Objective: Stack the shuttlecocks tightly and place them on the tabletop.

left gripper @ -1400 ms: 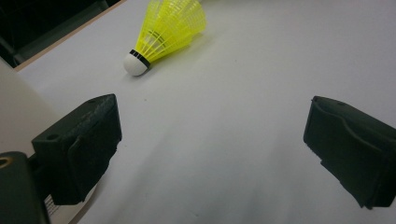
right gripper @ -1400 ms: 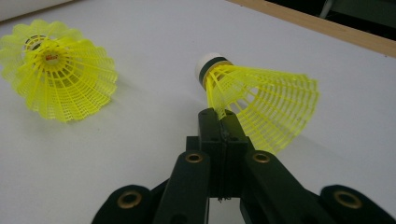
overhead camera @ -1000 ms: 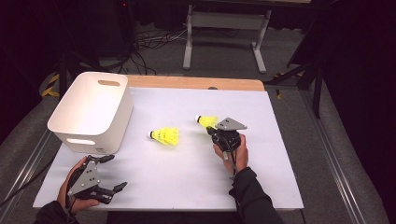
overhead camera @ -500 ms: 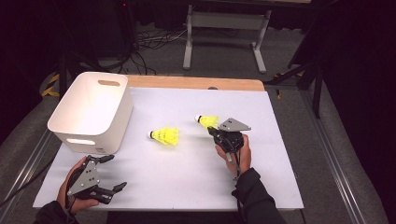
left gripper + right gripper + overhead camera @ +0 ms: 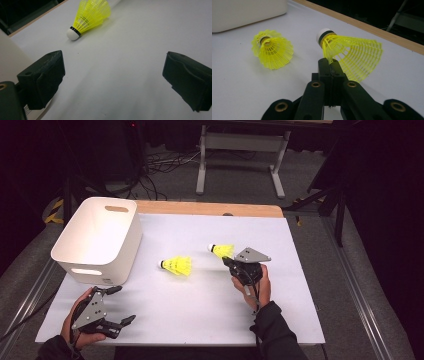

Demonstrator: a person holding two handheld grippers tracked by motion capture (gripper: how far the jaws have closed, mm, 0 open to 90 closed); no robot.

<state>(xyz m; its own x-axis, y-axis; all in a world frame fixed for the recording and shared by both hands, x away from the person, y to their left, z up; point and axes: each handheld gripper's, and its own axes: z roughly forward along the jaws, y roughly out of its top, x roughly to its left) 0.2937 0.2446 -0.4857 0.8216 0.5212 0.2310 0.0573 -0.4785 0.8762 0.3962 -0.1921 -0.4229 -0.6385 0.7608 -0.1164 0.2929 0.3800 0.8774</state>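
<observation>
The right gripper (image 5: 231, 261) sits just right of the white table's (image 5: 200, 305) centre, its jaws pressed together on the skirt edge of a yellow shuttlecock (image 5: 348, 53) whose white cork points toward ten o'clock. A second shuttlecock (image 5: 176, 265) lies on its side at the table's centre, at nine o'clock from the held one and apart from it. The left gripper (image 5: 118, 306) rests at seven o'clock near the front edge, jaws spread wide with nothing between them. A white bin (image 5: 100, 240) stands at ten o'clock.

Matt white table (image 5: 200, 310) with wooden edge; smooth white plastic bin (image 5: 100, 240); yellow plastic mesh shuttlecocks (image 5: 273, 51), (image 5: 352, 55); matt black jaws.
</observation>
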